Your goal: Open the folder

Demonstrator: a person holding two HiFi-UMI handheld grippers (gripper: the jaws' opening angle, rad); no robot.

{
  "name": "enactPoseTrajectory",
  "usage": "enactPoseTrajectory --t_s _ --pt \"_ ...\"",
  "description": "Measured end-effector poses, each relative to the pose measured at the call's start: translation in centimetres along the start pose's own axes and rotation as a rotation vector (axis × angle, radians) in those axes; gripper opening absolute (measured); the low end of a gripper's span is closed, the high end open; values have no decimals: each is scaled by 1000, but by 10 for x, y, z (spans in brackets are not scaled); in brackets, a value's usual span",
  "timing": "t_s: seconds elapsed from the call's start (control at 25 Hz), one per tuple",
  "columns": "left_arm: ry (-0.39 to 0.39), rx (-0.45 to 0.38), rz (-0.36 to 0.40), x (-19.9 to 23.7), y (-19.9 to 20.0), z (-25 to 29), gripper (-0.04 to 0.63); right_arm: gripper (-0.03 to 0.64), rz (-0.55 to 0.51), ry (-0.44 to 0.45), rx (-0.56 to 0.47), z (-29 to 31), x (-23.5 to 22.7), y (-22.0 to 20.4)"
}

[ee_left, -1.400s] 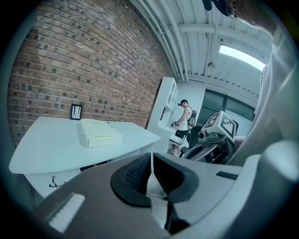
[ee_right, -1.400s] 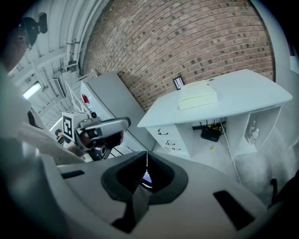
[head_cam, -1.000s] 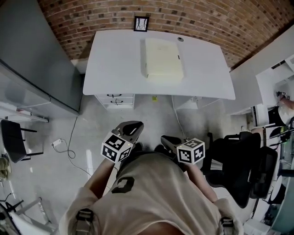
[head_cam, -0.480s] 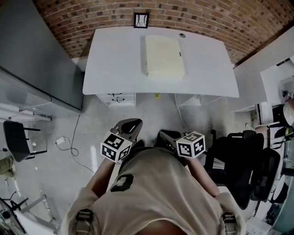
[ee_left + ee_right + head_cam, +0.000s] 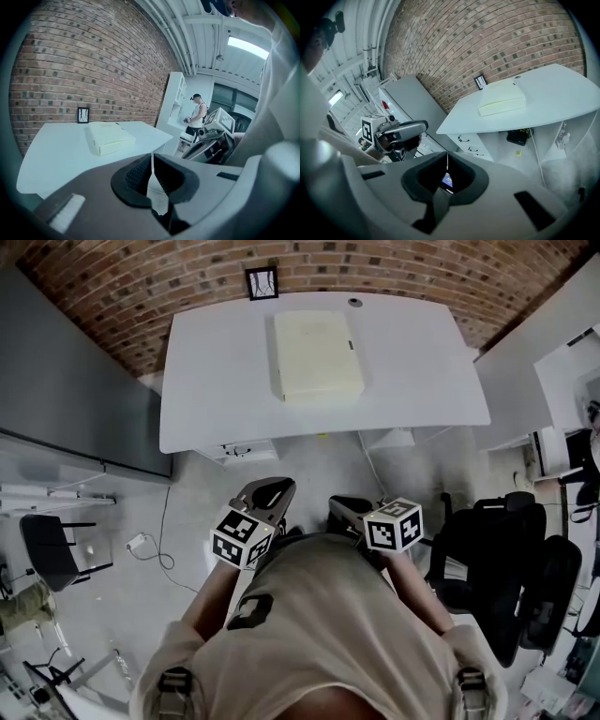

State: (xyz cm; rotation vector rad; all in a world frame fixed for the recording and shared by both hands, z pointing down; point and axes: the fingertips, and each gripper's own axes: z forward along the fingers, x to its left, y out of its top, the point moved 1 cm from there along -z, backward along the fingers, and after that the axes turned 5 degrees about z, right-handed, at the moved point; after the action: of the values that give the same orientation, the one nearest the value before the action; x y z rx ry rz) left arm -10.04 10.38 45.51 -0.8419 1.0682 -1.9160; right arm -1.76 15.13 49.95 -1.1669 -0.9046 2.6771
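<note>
Moved: desk (image 5: 216, 371) and folder (image 5: 317, 354) sat a little further left in my head view than a second before; both grippers kept their spot by my waist.
Left gripper (image 5: 151, 161): jaws pressed together, nothing between them.
Right gripper (image 5: 446, 164): jaws likewise together, empty.
Gap: bare floor (image 5: 319, 470) lay between the grippers and the desk; neither was near it.
Folder: closed, flat on the desk's far middle, straight ahead and well beyond both grippers.
Axis: its long side ran away from me toward the brick wall (image 5: 141, 277).
Nearer hand: I judged neither; it lay about midway between the two.
Next: I reckoned I had to close in before either jaw could reach the cover.
</note>
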Motion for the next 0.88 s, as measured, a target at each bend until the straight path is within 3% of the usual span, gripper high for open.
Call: enactPoseTrajectory --t_s 0.28,0.6,0.88 --pt "11 28 33 -7 25 40 15 6 48 46 -31 -17 -33 23" --pt "201 62 66 33 50 48 16 6 24 111 -14 -38 -70 50" --pt "274 61 35 29 60 72 15 6 -5 150 18 -56 -101 66"
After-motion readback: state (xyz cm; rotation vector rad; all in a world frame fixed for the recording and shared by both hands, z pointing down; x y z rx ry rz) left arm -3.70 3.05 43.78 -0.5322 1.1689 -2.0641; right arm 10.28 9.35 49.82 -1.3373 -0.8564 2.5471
